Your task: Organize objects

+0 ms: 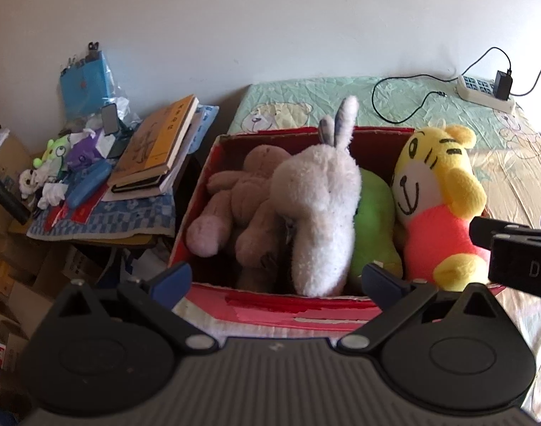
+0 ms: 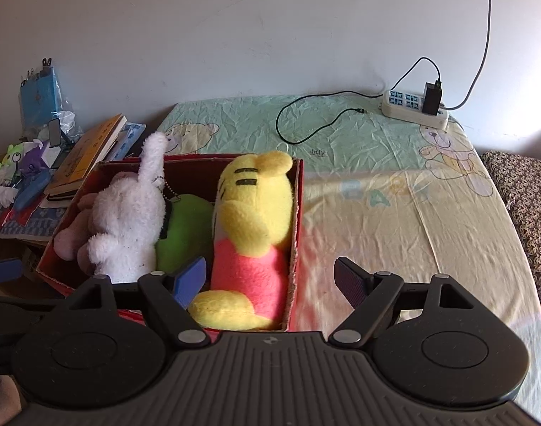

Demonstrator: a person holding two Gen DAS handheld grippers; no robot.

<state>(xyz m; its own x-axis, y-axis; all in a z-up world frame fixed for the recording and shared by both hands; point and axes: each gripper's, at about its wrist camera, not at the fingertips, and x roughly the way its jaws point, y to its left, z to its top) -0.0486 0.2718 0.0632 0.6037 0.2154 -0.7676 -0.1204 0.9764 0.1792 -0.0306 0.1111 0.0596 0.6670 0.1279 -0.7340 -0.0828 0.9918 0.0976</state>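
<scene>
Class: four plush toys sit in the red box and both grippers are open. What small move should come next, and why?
Probably press the yellow tiger down with the right gripper: it stands tallest, leaning at the red box wall, and the bed shows no loose toys.

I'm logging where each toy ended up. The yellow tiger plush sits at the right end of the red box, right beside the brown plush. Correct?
Not quite. The yellow tiger plush is at the right end of the red box, but beside it is the green plush, not the brown plush, as the right wrist view shows.
</scene>
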